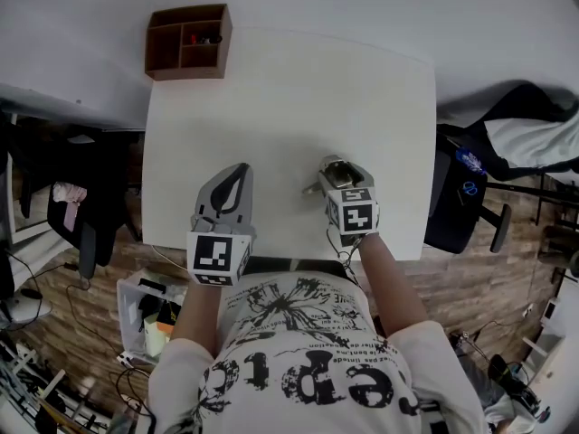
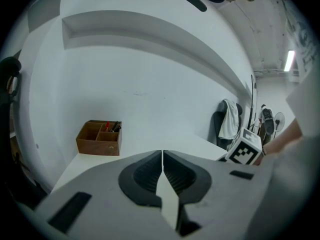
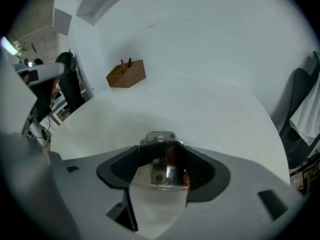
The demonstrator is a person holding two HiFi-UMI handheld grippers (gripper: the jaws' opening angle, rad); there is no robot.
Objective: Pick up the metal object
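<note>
The metal object [image 3: 160,170], shiny with a flat screwed tab at its far end, sits between the jaws of my right gripper [image 3: 161,151]. It fills nearly the whole gap between the wide-spread jaws, and I see no pad pressing on it. In the head view the metal object [image 1: 333,174] lies on the white table [image 1: 289,89] near the front right, under the right gripper [image 1: 340,166]. My left gripper [image 1: 237,174] is near the table's front edge, shut and empty; in its own view the left gripper [image 2: 162,156] has its jaws meeting along a thin line.
A brown wooden organiser [image 1: 187,41] with pens stands at the table's far left corner, also seen as the organiser [image 2: 99,137] and the organiser [image 3: 126,73]. A black chair [image 1: 457,206] with clothes stands right of the table. A bin [image 1: 145,310] of odds sits on the floor left.
</note>
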